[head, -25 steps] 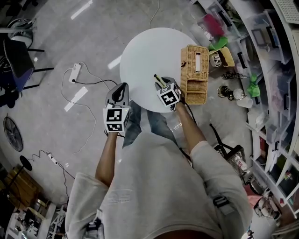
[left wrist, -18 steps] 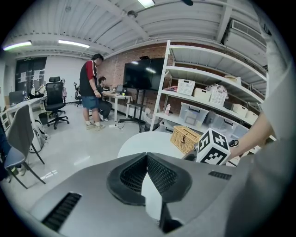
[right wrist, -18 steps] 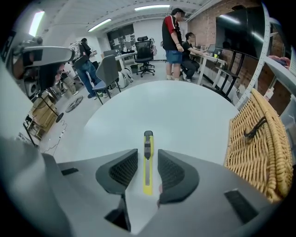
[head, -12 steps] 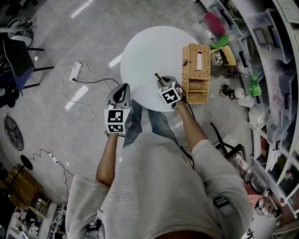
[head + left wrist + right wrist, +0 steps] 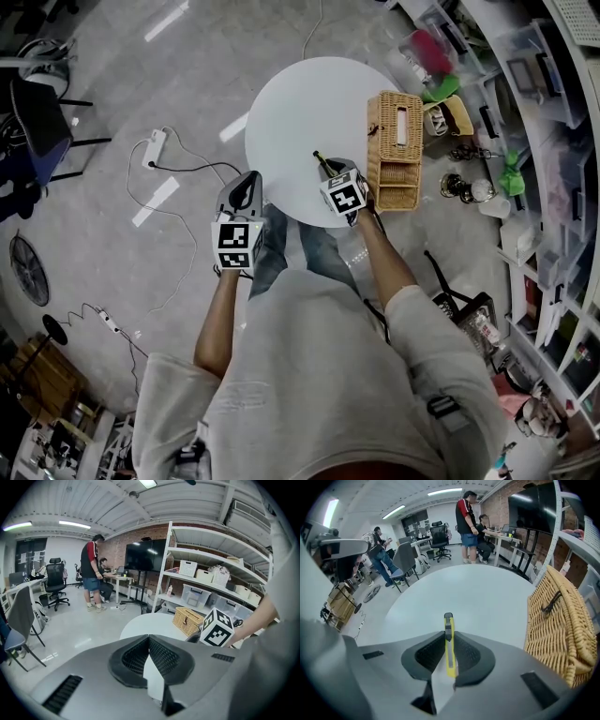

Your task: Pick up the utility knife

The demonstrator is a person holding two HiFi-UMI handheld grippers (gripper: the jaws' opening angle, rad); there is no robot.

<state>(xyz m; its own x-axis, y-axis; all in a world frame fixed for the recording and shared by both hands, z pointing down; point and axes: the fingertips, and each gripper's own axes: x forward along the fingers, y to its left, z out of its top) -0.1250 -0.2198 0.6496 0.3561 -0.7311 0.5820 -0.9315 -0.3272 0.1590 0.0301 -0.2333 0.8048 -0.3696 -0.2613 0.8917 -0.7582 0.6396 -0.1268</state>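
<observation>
Our right gripper (image 5: 449, 637) has just been closing, and its pads now pinch the utility knife (image 5: 448, 620) — a slim yellow body with a dark slider and tip, poking out past the jaw tips over the round white table (image 5: 487, 597). Its rear end is hidden behind the gripper body; it may be resting on the tabletop or just clear of it. Our left gripper (image 5: 149, 638) is closed on nothing, beside the table's near edge. A wicker basket (image 5: 560, 620) stands to the knife's right — partly cut off.
</observation>
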